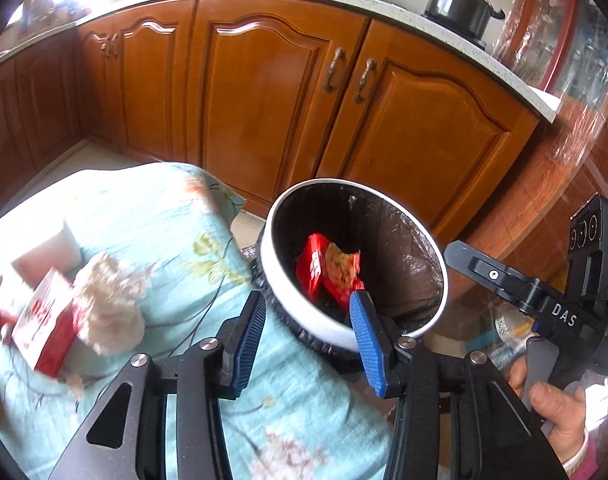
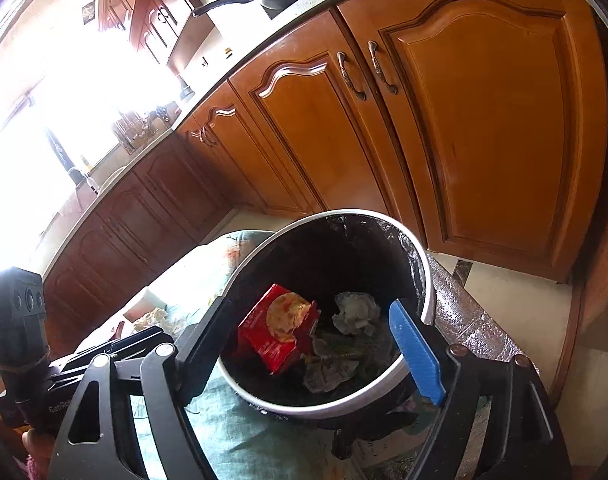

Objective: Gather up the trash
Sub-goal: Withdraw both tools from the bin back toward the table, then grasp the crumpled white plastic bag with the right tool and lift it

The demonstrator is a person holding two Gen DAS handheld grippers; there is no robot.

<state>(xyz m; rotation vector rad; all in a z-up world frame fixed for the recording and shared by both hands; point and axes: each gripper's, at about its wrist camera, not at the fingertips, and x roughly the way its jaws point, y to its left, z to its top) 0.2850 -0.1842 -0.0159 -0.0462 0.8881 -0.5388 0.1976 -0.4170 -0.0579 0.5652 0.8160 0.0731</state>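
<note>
A white-rimmed trash bin (image 1: pixel 299 300) with a black liner stands at the edge of a table under a pale blue floral cloth (image 1: pixel 163 220). A red snack wrapper (image 1: pixel 328 270) lies inside it. My left gripper (image 1: pixel 308 332) is open at the bin's near rim, with nothing between its blue pads. A crumpled tissue (image 1: pixel 107 300) and a red-and-white packet (image 1: pixel 47 320) lie on the cloth to the left. In the right wrist view my right gripper (image 2: pixel 310 350) is open wide above the bin (image 2: pixel 324 410). Below it lie the red wrapper (image 2: pixel 279 328) and crumpled white paper (image 2: pixel 356 312).
Wooden cabinet doors (image 1: pixel 263 92) run close behind the bin under a pale counter. A black pot (image 1: pixel 460 6) sits on the stove. A white box (image 1: pixel 43 252) lies on the cloth at far left. A hand (image 1: pixel 552 400) holds the other gripper at the right.
</note>
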